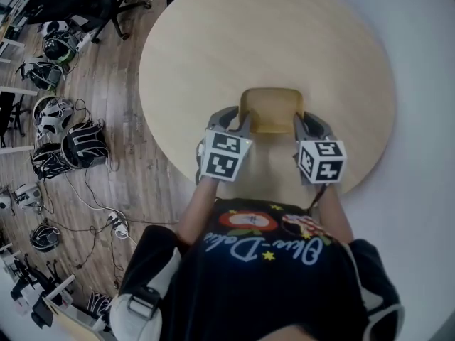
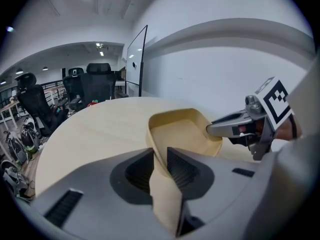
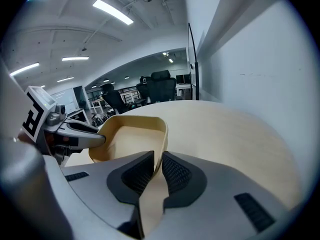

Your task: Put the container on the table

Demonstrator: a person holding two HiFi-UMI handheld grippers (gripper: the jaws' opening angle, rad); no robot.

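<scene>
The left gripper (image 1: 238, 121) and right gripper (image 1: 304, 124) each clamp a container (image 1: 271, 109) wall; it looks light, thin, slightly bendy, so opposite rims suit.

Tan on pale wood, grey with black-and-white
The container (image 1: 271, 110) is tan, the worktop (image 1: 284, 41) pale wood-grain; the left hand-held gripper (image 1: 234, 121) and right hand-held gripper (image 1: 307, 124) are grey, their cubes black-and-white; the floor (image 1: 146, 183) beside the worktop is brown planks.

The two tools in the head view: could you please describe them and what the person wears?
The left tool and right tool have grey bodies; each carries a white cube with black square markers. Their pads are black and ribbed. The person wears a black short-sleeved T-shirt with colourful print.
</scene>
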